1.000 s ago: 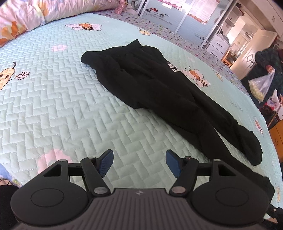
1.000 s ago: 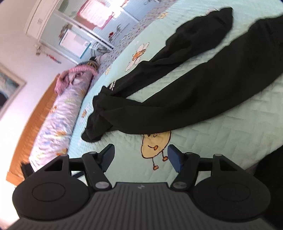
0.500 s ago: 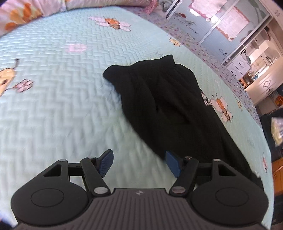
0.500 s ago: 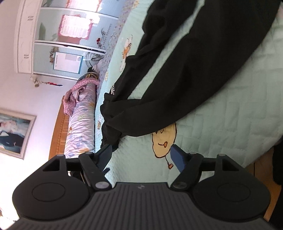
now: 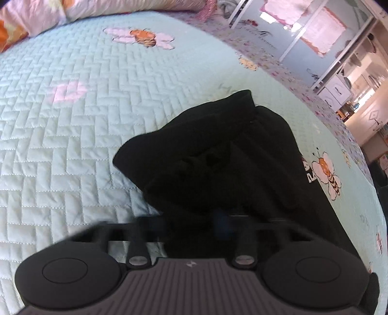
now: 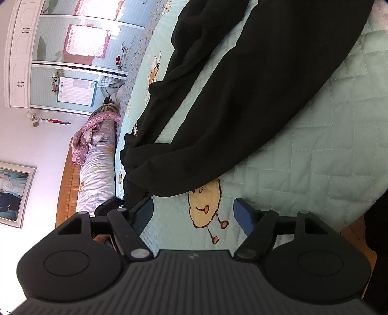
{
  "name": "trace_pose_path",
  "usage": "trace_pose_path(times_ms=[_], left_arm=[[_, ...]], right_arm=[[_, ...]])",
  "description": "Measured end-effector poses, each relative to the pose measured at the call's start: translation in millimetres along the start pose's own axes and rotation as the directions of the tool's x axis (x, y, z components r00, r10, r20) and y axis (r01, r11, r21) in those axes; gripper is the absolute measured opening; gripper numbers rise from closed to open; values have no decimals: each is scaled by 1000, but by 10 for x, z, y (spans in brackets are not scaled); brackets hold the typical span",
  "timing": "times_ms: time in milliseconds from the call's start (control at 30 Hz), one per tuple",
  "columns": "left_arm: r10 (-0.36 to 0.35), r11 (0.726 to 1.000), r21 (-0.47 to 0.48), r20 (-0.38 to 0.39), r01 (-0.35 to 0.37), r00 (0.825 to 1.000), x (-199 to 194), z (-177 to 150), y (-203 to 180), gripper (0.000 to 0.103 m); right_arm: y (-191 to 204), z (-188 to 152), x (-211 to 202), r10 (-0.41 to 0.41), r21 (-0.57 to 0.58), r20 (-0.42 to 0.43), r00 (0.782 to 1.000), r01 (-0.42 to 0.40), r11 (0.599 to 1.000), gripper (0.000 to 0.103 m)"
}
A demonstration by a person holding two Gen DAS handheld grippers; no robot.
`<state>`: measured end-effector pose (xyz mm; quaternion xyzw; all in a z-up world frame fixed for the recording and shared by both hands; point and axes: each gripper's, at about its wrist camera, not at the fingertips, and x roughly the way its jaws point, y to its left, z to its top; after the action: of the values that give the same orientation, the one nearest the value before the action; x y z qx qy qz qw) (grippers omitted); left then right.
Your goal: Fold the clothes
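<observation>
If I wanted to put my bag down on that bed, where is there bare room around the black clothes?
Plenty of bare quilt lies beside the black trousers, running up to the pillows and the bee-and-flower print. A narrow strip shows between the two trouser legs. It is crowded at the left gripper, already over the cloth, and near the right gripper.

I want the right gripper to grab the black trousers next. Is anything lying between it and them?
Nothing visible does. Only bare quilt lies between the open right gripper and the near edge of the black trousers.
</observation>
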<state>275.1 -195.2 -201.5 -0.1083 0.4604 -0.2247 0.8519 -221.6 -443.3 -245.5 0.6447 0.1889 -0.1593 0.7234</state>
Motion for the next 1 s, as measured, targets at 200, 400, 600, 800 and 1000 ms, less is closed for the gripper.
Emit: trace_pose_path(times_ms=[200,400,600,800,1000], left_arm=[[20,1000,6,170,-22,985,-521,-183,79,1],[58,996,-76,279,-38,959,-1165,-357,343,0],[82,988,-148,193,-54,978,-1325,-529,684,3],[99,989,-125,137,-82,986,-1450,-779,678,56],[123,983,-146,109,-107,986,-1541,-872,664,63]], right_arm=[[2,19,-84,5,-2,16,1000,-5,1000,74],[39,0,-218,50,-11,37,998,-50,999,74],[32,-25,-305,91,-15,39,995,-90,996,74],[21,-19,-385,123,-12,50,991,-123,992,74],[-35,4,-483,144,1,71,987,-145,989,74]])
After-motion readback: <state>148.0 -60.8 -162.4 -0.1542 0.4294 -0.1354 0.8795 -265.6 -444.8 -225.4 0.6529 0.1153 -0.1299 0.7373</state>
